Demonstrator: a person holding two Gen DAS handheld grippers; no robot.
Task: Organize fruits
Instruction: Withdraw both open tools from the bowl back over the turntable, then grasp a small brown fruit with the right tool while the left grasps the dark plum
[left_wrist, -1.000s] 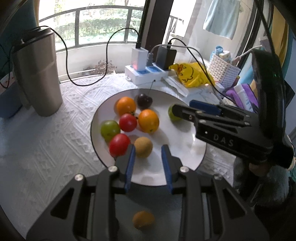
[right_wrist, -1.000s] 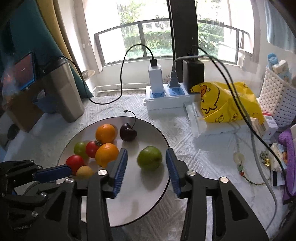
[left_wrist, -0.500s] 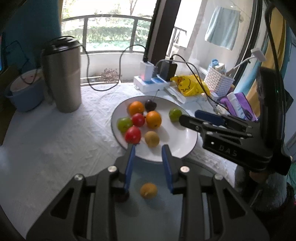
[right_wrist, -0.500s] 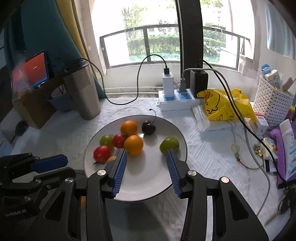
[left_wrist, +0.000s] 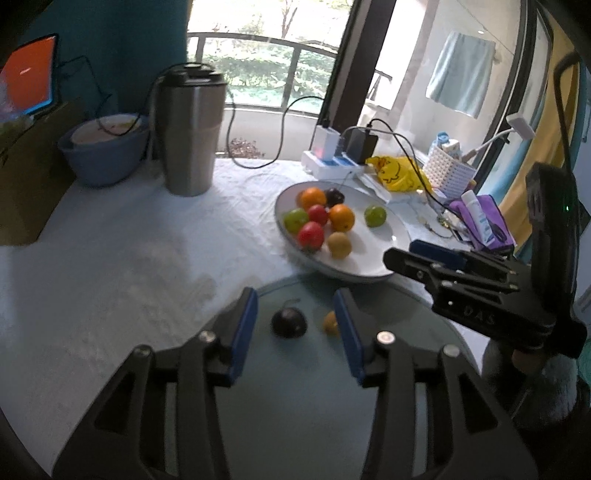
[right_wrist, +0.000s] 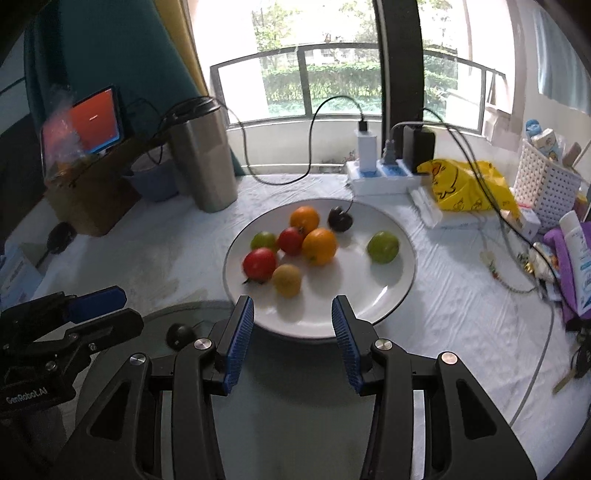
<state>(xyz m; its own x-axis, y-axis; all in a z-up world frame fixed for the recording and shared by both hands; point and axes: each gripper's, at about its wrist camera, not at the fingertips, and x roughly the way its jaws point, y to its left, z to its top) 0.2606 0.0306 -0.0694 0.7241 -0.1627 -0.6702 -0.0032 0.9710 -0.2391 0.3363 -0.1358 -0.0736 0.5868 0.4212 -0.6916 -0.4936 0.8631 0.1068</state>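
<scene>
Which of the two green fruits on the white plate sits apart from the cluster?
The green fruit on the white plate's right side; the other green fruit sits among the red and orange ones.

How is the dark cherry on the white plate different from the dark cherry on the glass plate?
The cherry on the white plate sits far back among seven other fruits; the cherry on the glass plate lies near, with only one small orange fruit beside it. The first has a long curved stem, the second a short one. Both are dark and round.
</scene>
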